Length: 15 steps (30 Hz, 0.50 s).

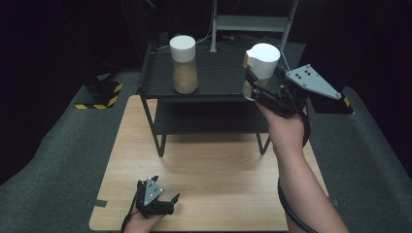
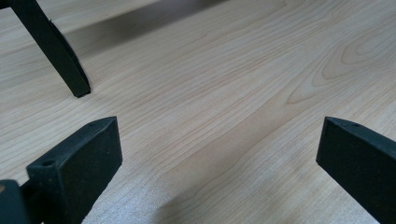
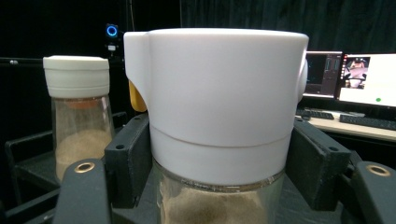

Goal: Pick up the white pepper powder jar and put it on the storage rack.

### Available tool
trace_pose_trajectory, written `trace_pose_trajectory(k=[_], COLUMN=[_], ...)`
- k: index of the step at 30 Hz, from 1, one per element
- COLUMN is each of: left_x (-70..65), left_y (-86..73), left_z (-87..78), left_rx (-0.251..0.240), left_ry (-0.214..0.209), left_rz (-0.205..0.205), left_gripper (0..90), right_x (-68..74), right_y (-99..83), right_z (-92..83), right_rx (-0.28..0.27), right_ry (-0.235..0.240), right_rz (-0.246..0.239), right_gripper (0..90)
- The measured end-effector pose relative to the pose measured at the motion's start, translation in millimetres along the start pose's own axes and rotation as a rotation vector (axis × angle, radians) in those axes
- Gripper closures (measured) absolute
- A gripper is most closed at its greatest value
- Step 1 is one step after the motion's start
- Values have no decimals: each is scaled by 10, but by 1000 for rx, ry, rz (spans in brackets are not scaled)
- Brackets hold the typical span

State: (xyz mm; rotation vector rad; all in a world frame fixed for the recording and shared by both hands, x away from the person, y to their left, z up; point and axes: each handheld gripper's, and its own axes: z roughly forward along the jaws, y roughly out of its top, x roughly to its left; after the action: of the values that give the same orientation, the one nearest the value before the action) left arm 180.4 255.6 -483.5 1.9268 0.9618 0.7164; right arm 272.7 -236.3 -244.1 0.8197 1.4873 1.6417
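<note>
White-lidded jar (image 3: 215,107) clamped in right hand-held gripper (image 3: 219,163); left hand-held gripper (image 2: 219,158) wide open, apparently just above tabletop (image 2: 224,84).

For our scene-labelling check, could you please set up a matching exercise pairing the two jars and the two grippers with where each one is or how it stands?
Things:
1. jar with the spouted white lid
2. jar with the plain white lid
3. left gripper
4. right gripper

States:
A. jaws open, low over the wooden table
B. standing alone at the left of the black shelf
C. clamped between two black jaws
D. shut around a jar just below its lid

Pairs: 1-C, 2-B, 3-A, 4-D
</note>
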Motion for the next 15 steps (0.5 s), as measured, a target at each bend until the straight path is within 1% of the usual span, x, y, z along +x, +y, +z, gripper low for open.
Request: trace_pose_trajectory(k=[7,11,15], left_x=[3,10,20], left_y=[-6,-12,-11], left_z=[-4,-8,-8], left_rx=[-3,-6,-5], left_ry=[1,-1,-4], left_rz=[-2,-9,-11], left_gripper=[5,6,6], right_x=[38,34,25], right_y=[-3,-24,-43], right_z=[162,261,330], right_rx=[16,26,34], right_ry=[-13,-23,-33], right_rz=[-14,-2,0], right_gripper=[301,301,301])
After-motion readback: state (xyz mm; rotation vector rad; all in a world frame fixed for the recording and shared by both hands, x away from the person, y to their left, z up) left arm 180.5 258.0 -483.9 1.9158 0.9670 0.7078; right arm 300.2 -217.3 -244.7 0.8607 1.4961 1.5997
